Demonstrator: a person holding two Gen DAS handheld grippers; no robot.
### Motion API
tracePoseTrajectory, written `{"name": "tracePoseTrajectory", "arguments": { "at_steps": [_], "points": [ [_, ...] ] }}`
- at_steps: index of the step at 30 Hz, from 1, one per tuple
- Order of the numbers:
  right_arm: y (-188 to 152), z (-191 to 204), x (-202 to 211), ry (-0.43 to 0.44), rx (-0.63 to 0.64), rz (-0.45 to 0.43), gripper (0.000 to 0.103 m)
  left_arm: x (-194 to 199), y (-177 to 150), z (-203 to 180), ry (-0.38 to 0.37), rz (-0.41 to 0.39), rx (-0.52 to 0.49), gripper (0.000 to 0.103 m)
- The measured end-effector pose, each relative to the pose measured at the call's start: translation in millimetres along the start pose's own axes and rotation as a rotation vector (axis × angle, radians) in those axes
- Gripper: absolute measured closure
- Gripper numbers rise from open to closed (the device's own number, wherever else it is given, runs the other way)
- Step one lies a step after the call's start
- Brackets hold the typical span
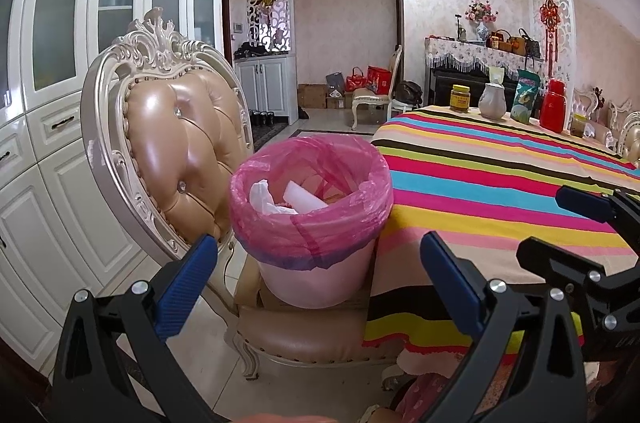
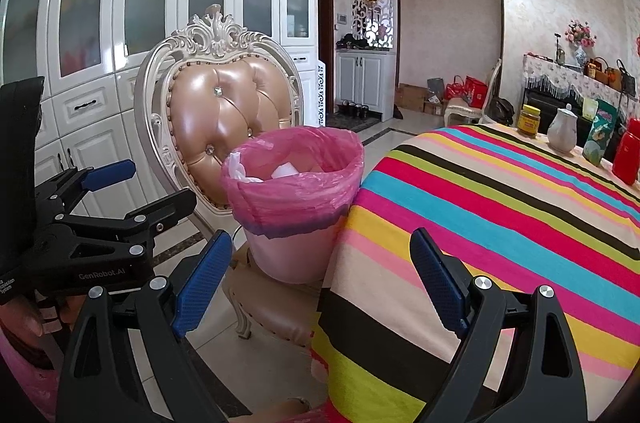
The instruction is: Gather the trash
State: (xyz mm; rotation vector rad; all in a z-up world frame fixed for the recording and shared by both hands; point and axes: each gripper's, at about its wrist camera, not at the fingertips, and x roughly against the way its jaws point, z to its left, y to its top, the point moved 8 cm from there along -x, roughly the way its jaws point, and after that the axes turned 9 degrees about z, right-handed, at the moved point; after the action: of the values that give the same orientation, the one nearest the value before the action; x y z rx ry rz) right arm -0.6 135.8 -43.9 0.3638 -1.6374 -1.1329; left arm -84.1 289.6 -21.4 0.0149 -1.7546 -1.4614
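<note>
Both jaws wide and empty before the lined trash bin on the chair.

The left gripper [image 1: 320, 263] and right gripper [image 2: 322, 255] each stand spread far apart, blue ribbed pads gripping nothing. Just ahead between the left jaws sits the pink bin [image 1: 316, 275] on the seat of a tufted tan leather chair [image 1: 180, 143] with a carved cream frame; its crinkled pink plastic liner [image 1: 312, 219] holds crumpled white paper [image 1: 296, 201]. Touching the bin, ahead of the right-hand pad, the striped cloth surface [image 1: 500, 183] carries a jar, white jug and red flask far beyond.
</note>
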Motion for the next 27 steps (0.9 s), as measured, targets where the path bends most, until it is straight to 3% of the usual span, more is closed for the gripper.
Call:
{"name": "tracePoseTrajectory", "arguments": {
  "at_steps": [27],
  "points": [
    [-0.4, -0.7, -0.1, 0.002, -0.006, 0.002, 0.018, -0.7, 1.0, 1.1, 0.013, 0.0, -0.004, 0.005]
  ]
}}
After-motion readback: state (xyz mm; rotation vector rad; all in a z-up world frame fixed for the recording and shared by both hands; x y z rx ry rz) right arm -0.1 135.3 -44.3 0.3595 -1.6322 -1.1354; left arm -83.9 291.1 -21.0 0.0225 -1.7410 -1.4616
